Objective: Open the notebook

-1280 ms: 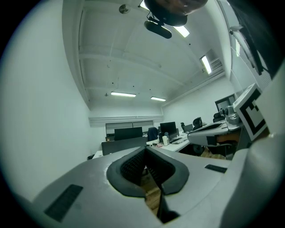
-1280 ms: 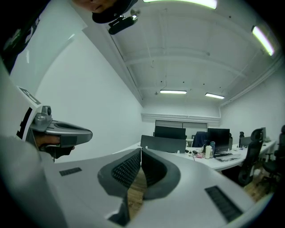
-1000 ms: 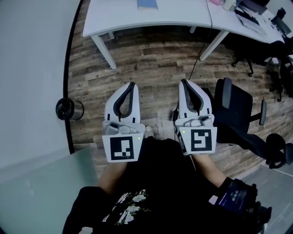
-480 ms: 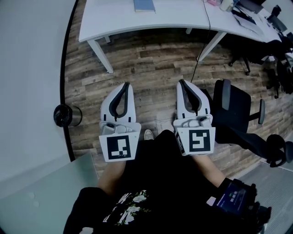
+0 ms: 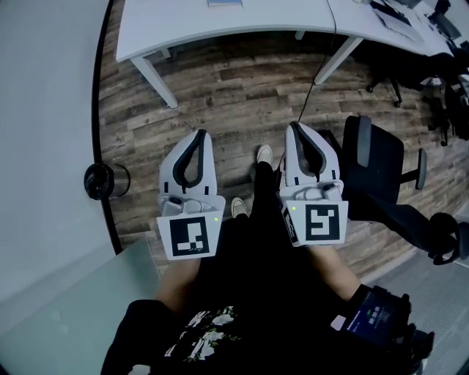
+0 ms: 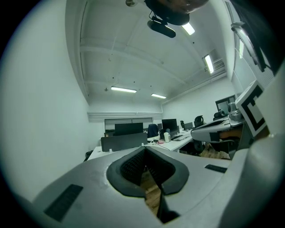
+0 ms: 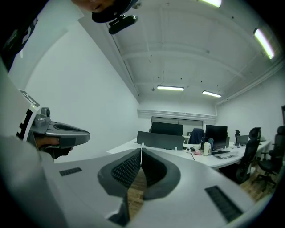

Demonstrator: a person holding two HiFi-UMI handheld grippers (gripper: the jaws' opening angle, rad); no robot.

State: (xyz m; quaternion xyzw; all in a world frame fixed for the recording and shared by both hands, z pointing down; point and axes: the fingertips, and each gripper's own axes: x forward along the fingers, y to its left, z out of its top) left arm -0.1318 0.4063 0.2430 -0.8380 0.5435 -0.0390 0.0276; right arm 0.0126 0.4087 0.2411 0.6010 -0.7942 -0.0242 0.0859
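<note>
A pale blue notebook (image 5: 224, 2) lies on the white desk (image 5: 220, 29), only its near edge showing at the top of the head view. My left gripper (image 5: 203, 135) and right gripper (image 5: 294, 127) hang side by side over the wooden floor, well short of the desk. Both are shut with nothing between the jaws. The left gripper view looks along its closed jaws (image 6: 145, 149) toward the desk (image 6: 95, 153). In the right gripper view the shut gripper (image 7: 140, 150) points level at the same desk (image 7: 127, 144); the notebook cannot be made out there.
A black office chair (image 5: 377, 165) stands right of the right gripper. A round black bin (image 5: 102, 180) sits by the white wall at left. A cable (image 5: 316, 73) drops from the desk. The person's shoe (image 5: 264, 154) is between the grippers. Monitors (image 7: 167, 128) line the desk's far side.
The desk and notebook have slid toward the top edge of the head view. A leg and shoe have stepped forward between the grippers. Both grippers stay shut.
</note>
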